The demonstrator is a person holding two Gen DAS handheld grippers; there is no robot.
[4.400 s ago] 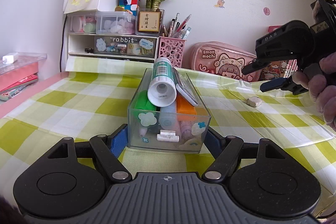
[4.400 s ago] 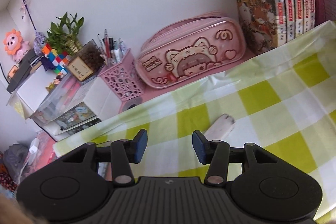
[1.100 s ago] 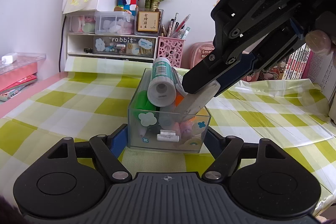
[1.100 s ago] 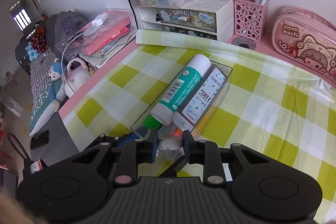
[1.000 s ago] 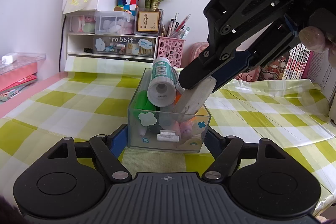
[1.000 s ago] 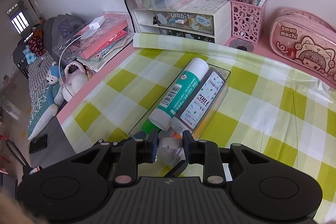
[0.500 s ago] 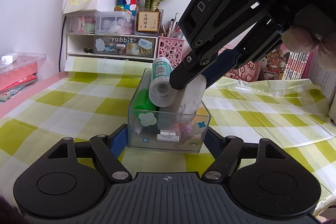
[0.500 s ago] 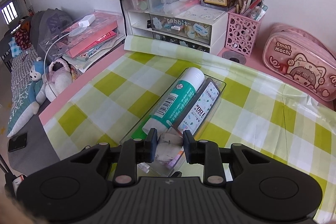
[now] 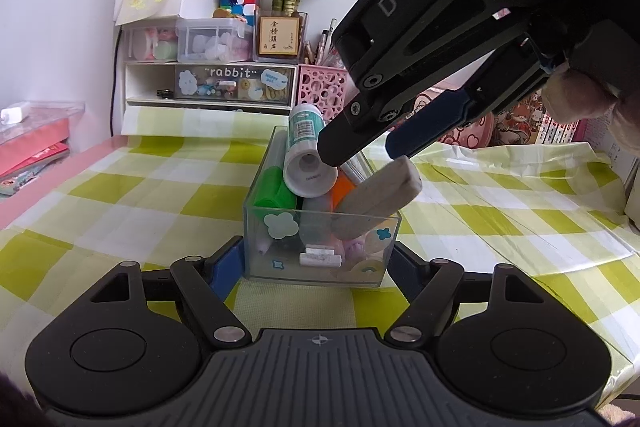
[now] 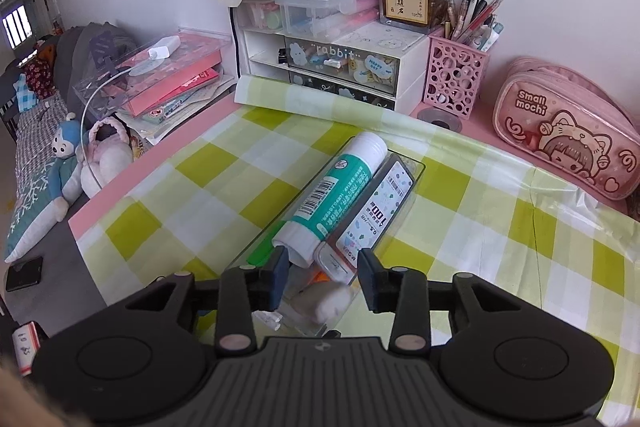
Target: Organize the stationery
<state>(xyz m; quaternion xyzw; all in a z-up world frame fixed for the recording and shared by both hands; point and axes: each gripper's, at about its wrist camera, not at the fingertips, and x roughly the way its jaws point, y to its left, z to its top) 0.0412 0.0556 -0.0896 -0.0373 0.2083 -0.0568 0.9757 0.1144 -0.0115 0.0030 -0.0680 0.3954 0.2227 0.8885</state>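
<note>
My right gripper [image 9: 360,151]: jaws spread, just been opening, nothing pinched; eraser [image 9: 376,201] lies free below tips, leaning on near rim of clear organizer box [image 9: 320,247]. I have right gripper angled steeply down from upper right over box; fingers of hand [image 9: 584,99] wrapped at its handle. My left gripper [image 9: 320,261]: jaws clamp box on both side walls, held low, nearly level. Box holds glue stick [image 10: 332,199], lead refill case [image 10: 372,211], green and orange markers. Box sits on bench [image 9: 120,195], checked cloth.
</note>
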